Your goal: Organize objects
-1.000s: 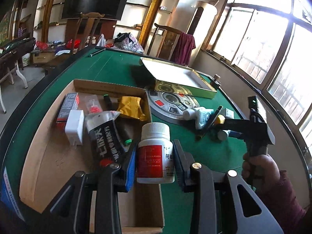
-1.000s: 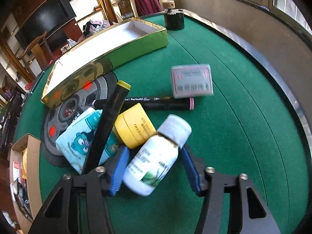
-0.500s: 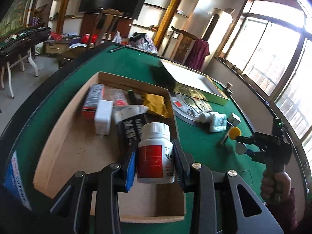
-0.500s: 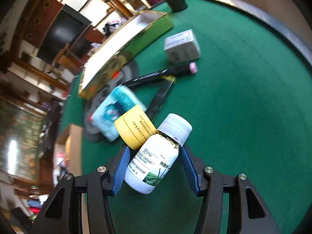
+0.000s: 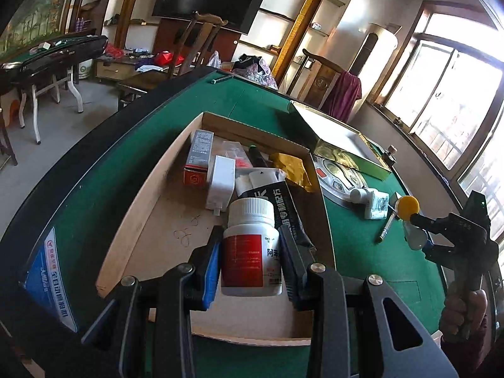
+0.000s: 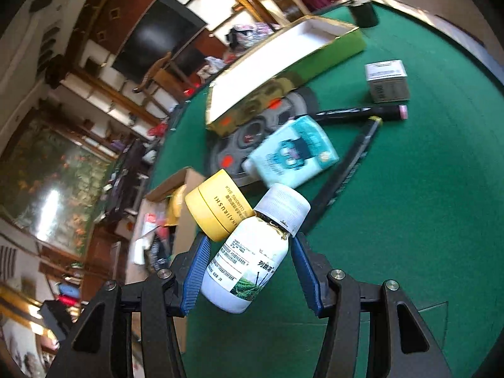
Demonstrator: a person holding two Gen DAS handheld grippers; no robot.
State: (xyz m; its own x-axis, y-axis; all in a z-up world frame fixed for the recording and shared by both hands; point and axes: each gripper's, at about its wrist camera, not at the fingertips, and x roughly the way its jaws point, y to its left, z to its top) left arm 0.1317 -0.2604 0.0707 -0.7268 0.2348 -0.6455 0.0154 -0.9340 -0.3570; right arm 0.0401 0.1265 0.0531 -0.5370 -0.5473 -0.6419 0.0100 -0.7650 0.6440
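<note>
My left gripper point(image 5: 250, 230) is shut on a white pill bottle point(image 5: 249, 252) with a red label, held upright over the open cardboard box point(image 5: 151, 195) on the green table. My right gripper point(image 6: 251, 237) is shut on a tilted white bottle point(image 6: 249, 261) with a green label. A yellow jar point(image 6: 214, 204) is wedged against that bottle's neck and the left fingertip, raised off the table with it. In the left wrist view the right gripper point(image 5: 412, 220) hovers to the right of the box, held by a hand.
The box holds a red-grey carton point(image 5: 198, 157), a white charger point(image 5: 222, 179), a black sachet point(image 5: 277, 198) and a gold packet point(image 5: 293, 167). On the felt lie a gold-sided lid point(image 6: 283, 50), a grey disc point(image 6: 249, 129), a teal tissue pack point(image 6: 293, 154), black pens point(image 6: 352, 113) and a small white carton point(image 6: 387, 78).
The left gripper carried its bottle further over the cardboard box. The right gripper lifted its bottle and the yellow jar off the table and swung towards the box.
</note>
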